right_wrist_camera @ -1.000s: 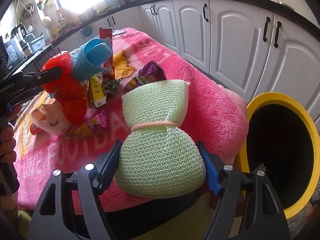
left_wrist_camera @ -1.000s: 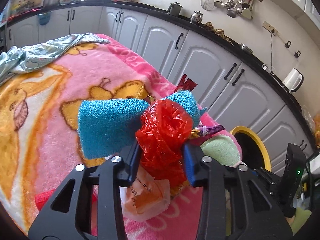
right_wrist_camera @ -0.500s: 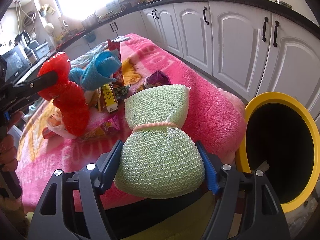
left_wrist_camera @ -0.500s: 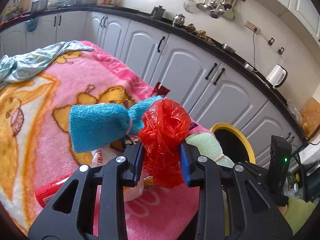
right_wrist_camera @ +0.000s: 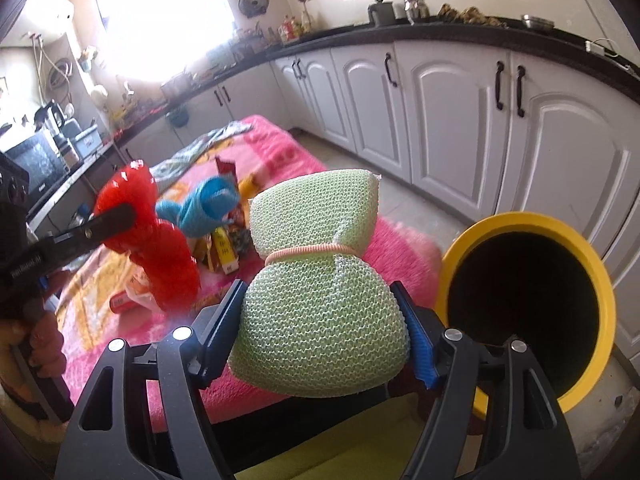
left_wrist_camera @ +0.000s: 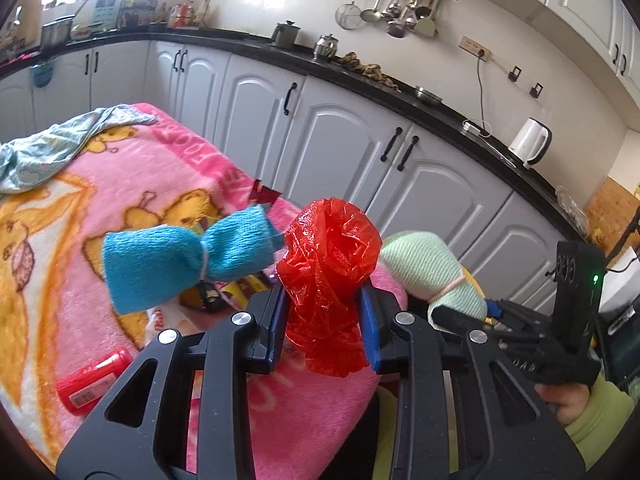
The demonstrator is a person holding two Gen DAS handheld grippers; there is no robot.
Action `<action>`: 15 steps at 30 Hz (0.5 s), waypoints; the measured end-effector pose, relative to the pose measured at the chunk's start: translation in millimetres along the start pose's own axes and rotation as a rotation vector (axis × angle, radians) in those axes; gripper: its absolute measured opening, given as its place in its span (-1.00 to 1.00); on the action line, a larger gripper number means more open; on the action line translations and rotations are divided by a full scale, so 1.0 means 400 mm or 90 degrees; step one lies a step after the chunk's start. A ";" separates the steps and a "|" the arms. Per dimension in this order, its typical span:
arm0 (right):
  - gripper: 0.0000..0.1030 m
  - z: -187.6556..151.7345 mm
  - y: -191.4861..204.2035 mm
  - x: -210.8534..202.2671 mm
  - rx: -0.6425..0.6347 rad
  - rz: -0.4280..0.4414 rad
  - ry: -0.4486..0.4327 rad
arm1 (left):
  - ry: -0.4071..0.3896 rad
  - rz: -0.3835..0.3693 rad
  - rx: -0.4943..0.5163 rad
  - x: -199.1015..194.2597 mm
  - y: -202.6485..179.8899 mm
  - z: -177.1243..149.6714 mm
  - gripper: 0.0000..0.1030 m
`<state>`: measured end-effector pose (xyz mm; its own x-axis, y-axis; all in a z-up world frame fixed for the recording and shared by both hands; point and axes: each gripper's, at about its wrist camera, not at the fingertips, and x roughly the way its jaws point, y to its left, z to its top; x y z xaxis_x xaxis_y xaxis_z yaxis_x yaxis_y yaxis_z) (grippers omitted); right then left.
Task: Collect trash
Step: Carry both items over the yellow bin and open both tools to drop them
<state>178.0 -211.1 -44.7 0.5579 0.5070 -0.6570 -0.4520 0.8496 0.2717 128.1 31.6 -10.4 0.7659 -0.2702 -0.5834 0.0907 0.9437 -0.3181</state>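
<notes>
Right wrist view alone shows the yellow bin (right_wrist_camera: 524, 220) beside its hand-held gripper (right_wrist_camera: 324, 336) clamping a green sponge (right_wrist_camera: 320, 312).

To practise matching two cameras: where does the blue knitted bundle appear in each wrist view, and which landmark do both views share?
Left wrist view: blue knitted bundle left of centre, beside the red plastic bag.
Right wrist view: upper left of centre, behind the green mesh bundle.
Shared landmark: pink blanket.
</notes>
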 end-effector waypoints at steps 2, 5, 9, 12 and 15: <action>0.34 0.008 -0.007 -0.015 0.002 -0.005 -0.009 | 0.000 -0.003 0.007 0.002 -0.017 0.002 -0.53; 0.34 0.019 -0.026 -0.042 0.010 -0.013 -0.026 | -0.001 -0.008 0.014 0.006 -0.038 0.004 -0.53; 0.34 0.030 -0.052 -0.075 0.023 -0.025 -0.047 | -0.004 -0.014 0.030 0.012 -0.073 0.009 -0.53; 0.34 0.036 -0.072 -0.096 0.035 -0.029 -0.059 | -0.004 -0.022 0.043 0.018 -0.097 0.007 -0.53; 0.34 0.038 -0.096 -0.120 0.042 -0.036 -0.072 | -0.002 -0.029 0.054 0.027 -0.121 0.008 -0.53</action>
<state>179.3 -265.6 -12.8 0.6584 0.4675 -0.5898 -0.3726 0.8834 0.2842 134.1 -16.4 1.3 0.7619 -0.3122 -0.5675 0.1781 0.9434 -0.2798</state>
